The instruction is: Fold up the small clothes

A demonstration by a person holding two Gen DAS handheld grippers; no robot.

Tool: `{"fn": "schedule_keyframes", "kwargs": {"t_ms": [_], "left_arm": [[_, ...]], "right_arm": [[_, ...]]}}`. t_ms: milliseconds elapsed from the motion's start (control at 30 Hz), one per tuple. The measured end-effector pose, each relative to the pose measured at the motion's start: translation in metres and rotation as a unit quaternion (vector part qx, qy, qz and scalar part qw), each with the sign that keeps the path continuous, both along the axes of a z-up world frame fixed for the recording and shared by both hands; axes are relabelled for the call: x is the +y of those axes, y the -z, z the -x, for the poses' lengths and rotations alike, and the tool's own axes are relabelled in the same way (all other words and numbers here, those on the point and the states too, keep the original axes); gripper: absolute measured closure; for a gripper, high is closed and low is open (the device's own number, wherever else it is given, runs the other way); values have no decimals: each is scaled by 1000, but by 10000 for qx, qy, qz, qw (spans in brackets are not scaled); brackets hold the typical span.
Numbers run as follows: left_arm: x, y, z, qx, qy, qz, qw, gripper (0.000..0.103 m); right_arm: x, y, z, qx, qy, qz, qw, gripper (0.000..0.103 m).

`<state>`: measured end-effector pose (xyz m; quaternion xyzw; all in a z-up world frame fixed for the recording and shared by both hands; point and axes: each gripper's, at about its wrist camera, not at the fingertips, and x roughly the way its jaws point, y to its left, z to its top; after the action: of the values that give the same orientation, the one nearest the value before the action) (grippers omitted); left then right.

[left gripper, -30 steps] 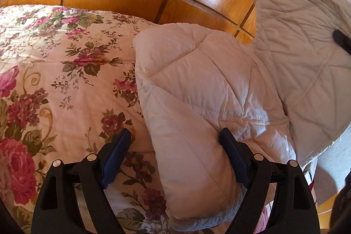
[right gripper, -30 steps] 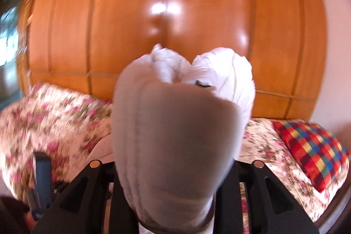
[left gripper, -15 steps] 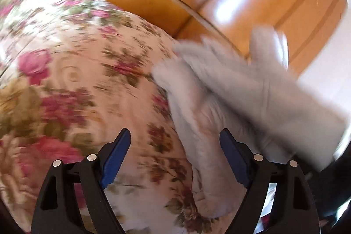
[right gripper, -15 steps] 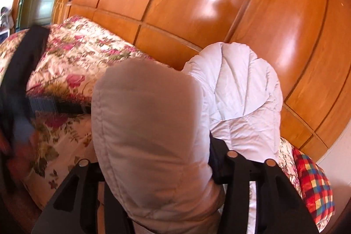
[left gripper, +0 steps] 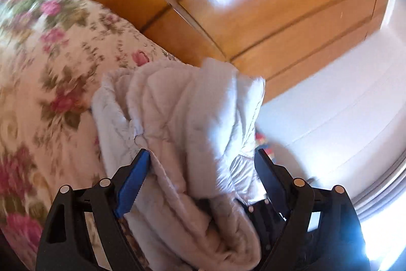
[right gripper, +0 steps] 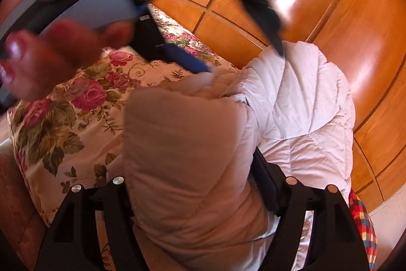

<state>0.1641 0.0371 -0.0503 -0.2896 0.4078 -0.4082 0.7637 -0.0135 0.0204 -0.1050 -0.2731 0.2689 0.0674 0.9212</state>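
Wooden headboard [left gripper: 253, 24] is filling the upper part of both views, its panels glossy w/ glare. Below it, the floral bedspread [right gripper: 83, 118] is covering the bed, pink roses on cream; in the left wrist view it is blurring at the left edge. A white wall [left gripper: 342, 103] is showing at right in the left wrist view.

Quilted white jacket [right gripper: 299, 106] is lying bunched on the bedspread near the headboard, its folded layers running toward both cameras. A pale pinkish-beige padded part of it [right gripper: 182, 156] is rising betw. the right gripper [right gripper: 192, 169] fingers. Right gripper's jaws are opening; the right finger [right gripper: 269, 189] is standing beside the fabric, the left one is hidden behind the padding, so whether either pad is pressing is unclear.

Left gripper [left gripper: 200, 172] is standing wide, jaws opening slightly, w/ the jacket's folds [left gripper: 182, 123] betw. the fingers; the blue left pad [left gripper: 133, 184] is just touching the fabric edge, the right finger standing apart from it, no squeeze visible. In the right wrist view the left gripper is crossing the top, blurred, held by a hand [right gripper: 50, 52] w/ red nails.

Checked pillow [right gripper: 362, 220], red/yellow/blue, is showing at lower right.
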Motion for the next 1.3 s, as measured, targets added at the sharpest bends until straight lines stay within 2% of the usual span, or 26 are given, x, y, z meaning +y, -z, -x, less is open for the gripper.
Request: {"fn": "schedule_keyframes", "kwargs": {"t_ms": [100, 233, 267, 367, 400, 500, 567, 667, 733, 833, 867, 900, 933, 1033, 1167, 1200, 1300], "left_arm": [[-26, -8, -9, -143, 233, -495, 9984, 18], [-45, -5, -19, -74, 274, -957, 9950, 18], [-48, -4, -20, -76, 293, -1062, 9939, 23], [-54, 5, -20, -171, 208, -1690, 9852, 65], [-50, 10, -21, -121, 203, -1622, 9865, 72], [-31, 20, -22, 102, 117, -1240, 9922, 83], [-20, 26, -22, 223, 49, -1020, 9945, 85], [-8, 35, -16, 256, -52, -873, 9958, 86], [-4, 41, -11, 249, -125, -843, 9961, 86], [-1, 48, -5, 227, -223, -781, 9964, 86], [0, 49, -2, 217, -246, -781, 9964, 86], [2, 51, 0, 206, -274, -779, 9964, 86], [3, 52, 2, 211, -294, -766, 9964, 86], [9, 58, 6, 302, -373, -637, 9968, 86], [13, 60, 12, 291, -424, -621, 9967, 86], [15, 62, 14, 289, -434, -608, 9968, 86], [19, 68, 13, 341, -498, -567, 9966, 86]], "right_arm": [[3, 5, 0, 22, -98, 67, 9999, 31], [5, 11, 1, 28, -257, 171, 9995, 31], [7, 12, 2, 17, -270, 165, 9995, 31], [0, 7, 5, 30, -315, 22, 9995, 31], [-3, 4, 7, 15, -344, -21, 9994, 31], [-17, -13, 22, 18, -645, -359, 9973, 26], [-31, -29, 34, -5, -770, -710, 9945, 21], [-66, -64, 49, -156, -816, -1464, 9857, 20], [-99, -89, 50, -306, -628, -2039, 9765, 20], [-152, -117, 32, -373, 152, -2750, 9606, 23], [-172, -125, 20, -347, 567, -2948, 9532, 38], [-183, -130, 9, -273, 759, -3027, 9497, 45], [-194, -134, -5, -191, 963, -3063, 9469, 56], [-203, -138, -45, 67, 1385, -2904, 9468, 66], [-205, -133, -108, 665, 1682, -2769, 9437, 70], [-186, -119, -121, 743, 1695, -2707, 9447, 70], [-166, -94, -143, 943, 1620, -2519, 9494, 68]]}}
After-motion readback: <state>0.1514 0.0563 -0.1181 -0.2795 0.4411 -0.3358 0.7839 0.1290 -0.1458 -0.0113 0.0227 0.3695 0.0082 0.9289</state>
